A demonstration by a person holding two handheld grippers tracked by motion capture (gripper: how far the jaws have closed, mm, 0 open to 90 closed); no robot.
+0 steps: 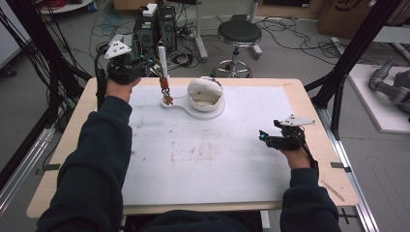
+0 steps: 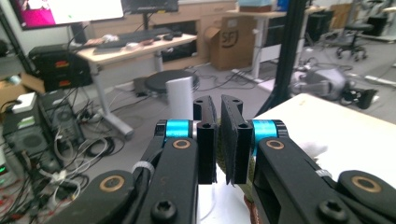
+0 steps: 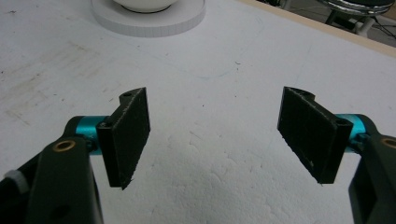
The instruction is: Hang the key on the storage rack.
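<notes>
Dark sleeves enter the high view at six o'clock. At ten o'clock the left gripper (image 1: 155,67) is held above the desk's (image 1: 290,96) far edge, a white rod (image 1: 163,61) clamped upright, a brown piece (image 1: 166,85) hanging at its lower end over a white paddle-shaped base (image 1: 180,103). A white bowl (image 1: 205,94) rests at twelve o'clock. At three o'clock the right gripper (image 1: 263,137) lies idle.

Seen from the left gripper view, the fingers (image 2: 206,140) are closed on something thin.

Seen from the right gripper view, the fingers (image 3: 128,135) are spread wide, empty, over the white mat (image 3: 224,154).

A lift-and-carry step is judged under way; lowering into the bowl seems called for next.
</notes>
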